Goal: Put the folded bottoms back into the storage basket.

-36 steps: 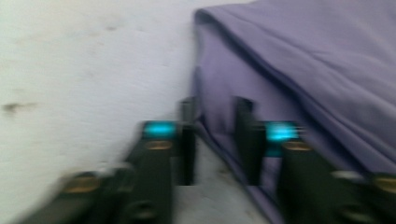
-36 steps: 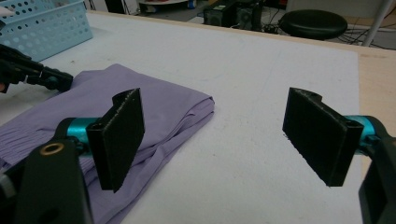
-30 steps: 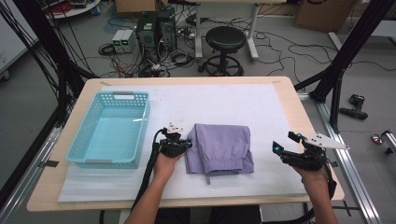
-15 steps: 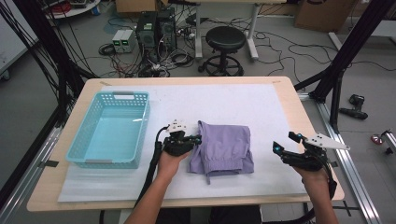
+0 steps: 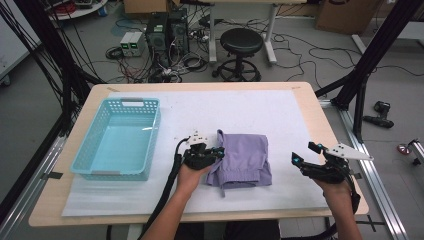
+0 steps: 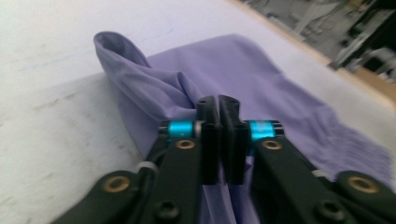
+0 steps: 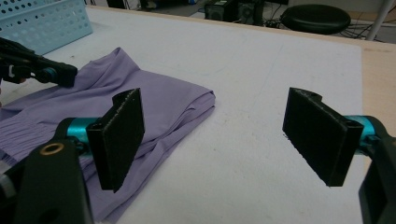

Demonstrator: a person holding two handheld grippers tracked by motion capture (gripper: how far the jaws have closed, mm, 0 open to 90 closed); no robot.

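The left tongs (image 5: 216, 151) pinch the left edge of the folded purple garment (image 5: 245, 159), which lies on the white mat (image 5: 280, 115) in the middle of the table (image 5: 305, 90); their jaws have just been easing open a little. The right tongs (image 5: 301, 160) hover wide open and empty, well to the garment's right.

Lab; computer towers (image 5: 167, 31), floor cables (image 5: 300, 45)
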